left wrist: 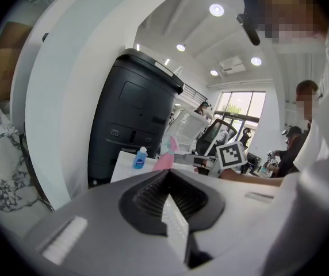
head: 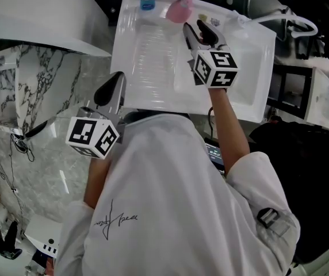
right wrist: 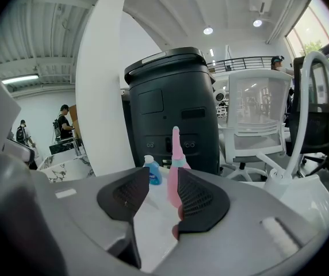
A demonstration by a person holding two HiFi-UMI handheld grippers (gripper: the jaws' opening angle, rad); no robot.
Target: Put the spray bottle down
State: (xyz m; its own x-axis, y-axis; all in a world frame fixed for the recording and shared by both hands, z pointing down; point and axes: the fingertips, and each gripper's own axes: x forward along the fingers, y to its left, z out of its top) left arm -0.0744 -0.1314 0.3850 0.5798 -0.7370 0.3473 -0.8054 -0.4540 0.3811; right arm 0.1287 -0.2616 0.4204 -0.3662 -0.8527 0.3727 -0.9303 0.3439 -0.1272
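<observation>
Head view: a pink plastic spray bottle (head: 179, 10) stands upright at the far edge of the white rectangular table (head: 153, 79). Whether it is full cannot be told. Just to its left stands a small bottle of blue liquid (head: 147, 2). The right gripper (head: 196, 30) reaches toward the spray bottle, its tips just short of it. The left gripper (head: 117, 78) hangs at the table's near edge, well apart from both bottles. A line of script on the person's white shirt (head: 115, 217) is too small to read.

Left gripper view: the left gripper's jaws meet at the tips with nothing between them. Beyond stand the two bottles and a tall black bin-like unit (left wrist: 133, 114), its lid closed.

Right gripper view: the right gripper's jaws stand apart. The spray bottle rises in the gap, close beside the right pad and clear of the left one. The small bottle carries a label, its print illegible.
</observation>
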